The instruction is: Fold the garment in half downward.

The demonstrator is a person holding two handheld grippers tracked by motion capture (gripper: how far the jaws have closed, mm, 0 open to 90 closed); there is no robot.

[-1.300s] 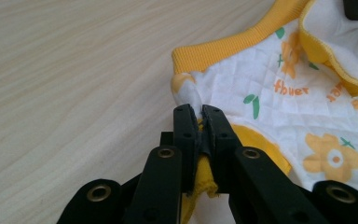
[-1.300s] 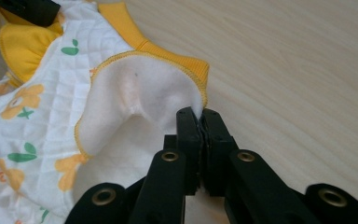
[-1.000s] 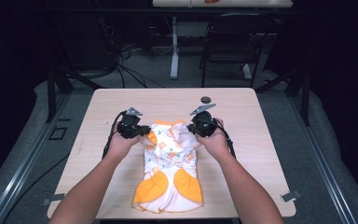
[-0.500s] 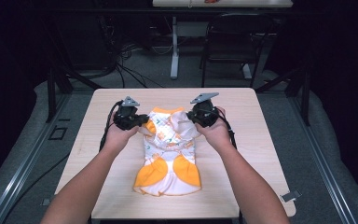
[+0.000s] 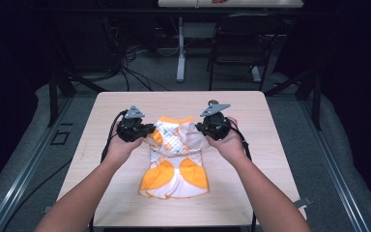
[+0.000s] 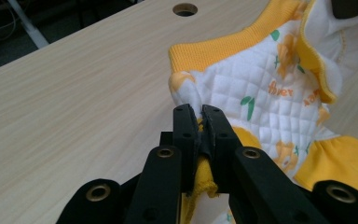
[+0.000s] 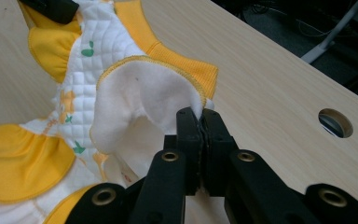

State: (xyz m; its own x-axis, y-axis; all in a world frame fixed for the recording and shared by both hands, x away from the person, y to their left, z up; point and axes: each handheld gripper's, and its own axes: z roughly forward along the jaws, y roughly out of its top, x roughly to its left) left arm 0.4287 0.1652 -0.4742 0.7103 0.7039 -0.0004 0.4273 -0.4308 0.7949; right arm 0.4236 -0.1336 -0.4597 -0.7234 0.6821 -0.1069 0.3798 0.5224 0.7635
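A small quilted white and orange garment (image 5: 176, 159) lies on the wooden table (image 5: 261, 116), its far end lifted between my two grippers. My left gripper (image 5: 145, 131) is shut on the garment's left edge; in the left gripper view the jaws (image 6: 199, 114) pinch a fold of the white and yellow cloth (image 6: 261, 88). My right gripper (image 5: 200, 129) is shut on the right edge; in the right gripper view its tips (image 7: 199, 116) clamp the fleecy white lining (image 7: 140, 100). The near, orange part of the garment rests on the table.
A round cable hole (image 7: 335, 122) sits in the table's far edge, also the hole (image 6: 185, 9) in the left gripper view. Beyond the table stand a chair (image 5: 241, 43) and a desk leg (image 5: 180, 53) with floor cables.
Both hands have lifted the garment's far end and carried it farther from the person; the cloth has stretched longer on the table.
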